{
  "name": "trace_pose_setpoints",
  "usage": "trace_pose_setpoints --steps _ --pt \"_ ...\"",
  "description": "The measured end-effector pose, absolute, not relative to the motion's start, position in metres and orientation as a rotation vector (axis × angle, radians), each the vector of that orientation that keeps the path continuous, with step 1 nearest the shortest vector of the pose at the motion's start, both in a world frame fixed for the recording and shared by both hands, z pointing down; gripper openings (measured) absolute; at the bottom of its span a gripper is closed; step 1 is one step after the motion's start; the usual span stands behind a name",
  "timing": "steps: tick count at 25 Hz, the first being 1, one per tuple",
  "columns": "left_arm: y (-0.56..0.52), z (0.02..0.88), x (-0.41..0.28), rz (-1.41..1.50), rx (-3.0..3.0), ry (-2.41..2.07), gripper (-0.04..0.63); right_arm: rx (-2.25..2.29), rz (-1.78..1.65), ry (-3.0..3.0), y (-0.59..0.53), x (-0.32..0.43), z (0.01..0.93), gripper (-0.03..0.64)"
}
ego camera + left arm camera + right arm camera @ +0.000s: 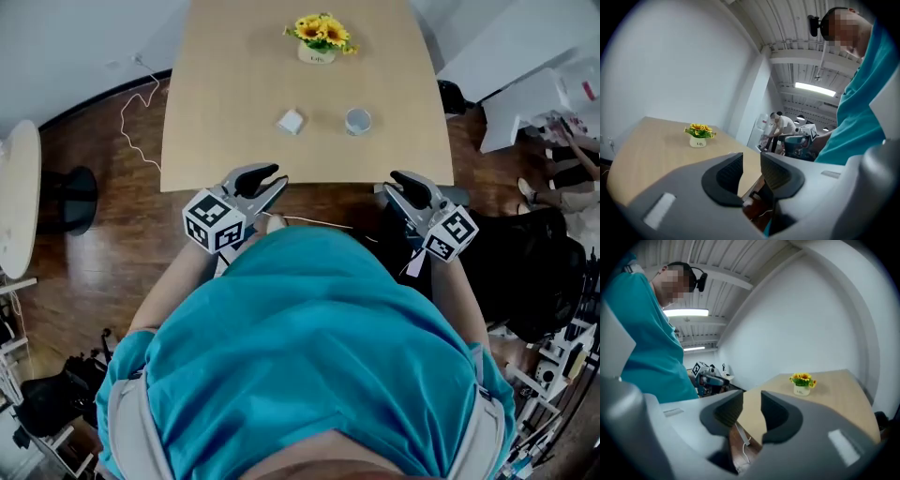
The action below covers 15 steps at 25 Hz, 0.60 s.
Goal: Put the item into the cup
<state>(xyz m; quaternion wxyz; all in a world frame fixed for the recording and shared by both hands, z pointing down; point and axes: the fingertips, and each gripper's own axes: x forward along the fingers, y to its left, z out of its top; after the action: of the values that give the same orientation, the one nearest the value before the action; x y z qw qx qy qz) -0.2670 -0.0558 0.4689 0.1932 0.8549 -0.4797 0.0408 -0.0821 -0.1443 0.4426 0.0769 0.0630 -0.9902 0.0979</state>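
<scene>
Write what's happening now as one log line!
left hand-held gripper: open, empty | right hand-held gripper: open, empty | item: on table, outside cup

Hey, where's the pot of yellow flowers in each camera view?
Head view: pot of yellow flowers, top centre, far end of the table.
Left gripper view: the pot, left of centre, mid-height.
Right gripper view: the pot, right of centre, mid-height.
Shared landmark: the light wooden table under it.

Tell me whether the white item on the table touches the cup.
Apart. The head view shows the white item and the cup side by side with bare tabletop between them.
</scene>
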Motion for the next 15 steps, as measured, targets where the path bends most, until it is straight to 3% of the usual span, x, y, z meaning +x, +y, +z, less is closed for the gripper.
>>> trace_pose_setpoints --steps 6,15 --pt "-0.122 0.516 -0.308 0.228 2.324 -1.255 0.121 0.232 0.295 -2.863 -0.193 -0.122 0.473 0.173" --pt "-0.223 0.626 -0.343 0.510 2.003 -1.292 0.143 0.115 0.232 -2.875 -0.275 -0.123 0.492 0.195"
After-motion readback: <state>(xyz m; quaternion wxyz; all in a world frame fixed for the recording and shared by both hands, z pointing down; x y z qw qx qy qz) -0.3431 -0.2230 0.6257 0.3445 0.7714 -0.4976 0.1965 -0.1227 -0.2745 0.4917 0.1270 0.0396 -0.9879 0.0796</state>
